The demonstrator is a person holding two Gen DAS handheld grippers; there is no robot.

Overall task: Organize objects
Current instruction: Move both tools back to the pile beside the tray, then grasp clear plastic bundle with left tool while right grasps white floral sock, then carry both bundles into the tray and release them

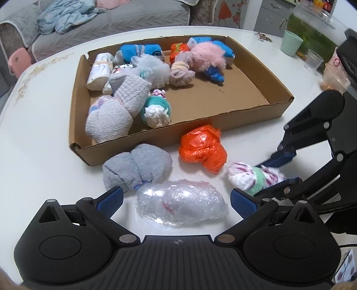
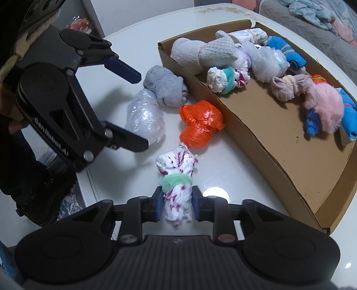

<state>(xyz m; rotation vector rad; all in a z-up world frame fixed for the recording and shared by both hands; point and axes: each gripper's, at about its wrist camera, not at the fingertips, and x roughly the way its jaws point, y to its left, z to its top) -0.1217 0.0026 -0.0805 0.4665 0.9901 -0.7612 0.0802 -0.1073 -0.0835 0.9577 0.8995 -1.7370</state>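
A shallow cardboard box [image 1: 225,121] [image 2: 256,142] on the white table holds several rolled socks and bag bundles. In front of it lie a grey sock roll [image 1: 136,167] [image 2: 166,85], an orange bag bundle [image 1: 202,148] [image 2: 199,123] and a clear plastic bundle [image 1: 180,204] [image 2: 144,116]. My left gripper [image 1: 176,201] [image 2: 137,109] is open around the clear bundle. My right gripper [image 2: 175,206] [image 1: 282,168] is shut on a white-and-purple bundle with a green band [image 2: 176,178] [image 1: 252,175], just above the table.
A green cup [image 1: 291,42], a clear cup [image 1: 313,60] and a fish tank [image 1: 312,29] stand at the table's far right. A grey sofa with blue clothes [image 1: 67,17] lies beyond the table. The box's right half [image 1: 227,89] is bare cardboard.
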